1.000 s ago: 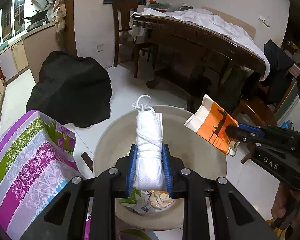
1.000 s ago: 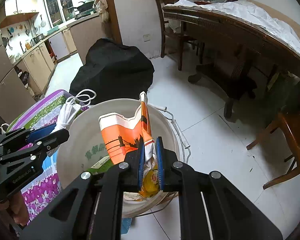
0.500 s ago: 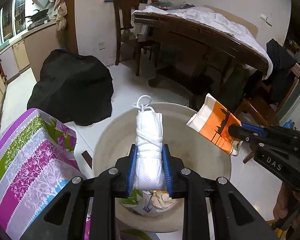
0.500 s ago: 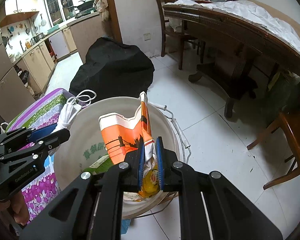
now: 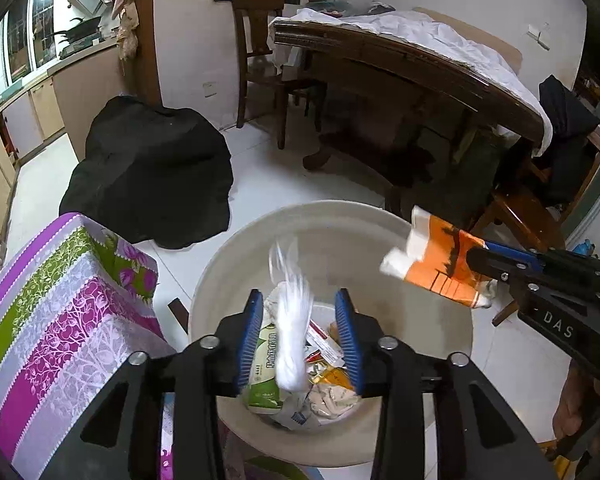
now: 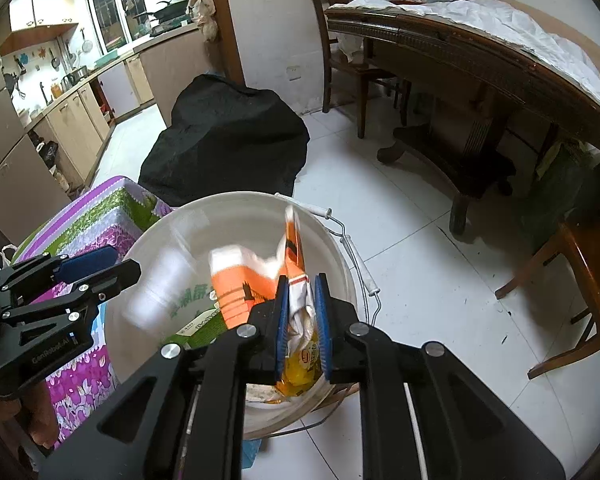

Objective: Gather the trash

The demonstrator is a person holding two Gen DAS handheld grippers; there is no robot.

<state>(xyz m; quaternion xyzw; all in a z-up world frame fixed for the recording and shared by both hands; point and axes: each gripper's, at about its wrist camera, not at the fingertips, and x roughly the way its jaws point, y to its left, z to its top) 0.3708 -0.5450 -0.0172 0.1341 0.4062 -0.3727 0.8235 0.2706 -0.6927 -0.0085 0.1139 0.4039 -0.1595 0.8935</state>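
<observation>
A cream bucket stands on the floor with several wrappers in its bottom; it also shows in the right wrist view. My left gripper is open above it, and a white bundle, blurred, drops between its fingers into the bucket. The bundle shows as a white blur in the right wrist view, below the left gripper. My right gripper is shut on an orange-and-white snack bag over the bucket's right side; the bag also shows in the left wrist view.
A floral purple-and-green cloth-covered surface lies left of the bucket. A black covered heap sits behind it on the white tile floor. A dark wooden table with a white sheet, and chairs, stand right and behind.
My left gripper has opened and let go of the white bundle, which falls into the bucket. The right gripper's jaws have parted slightly and the snack bag has shifted in them.
</observation>
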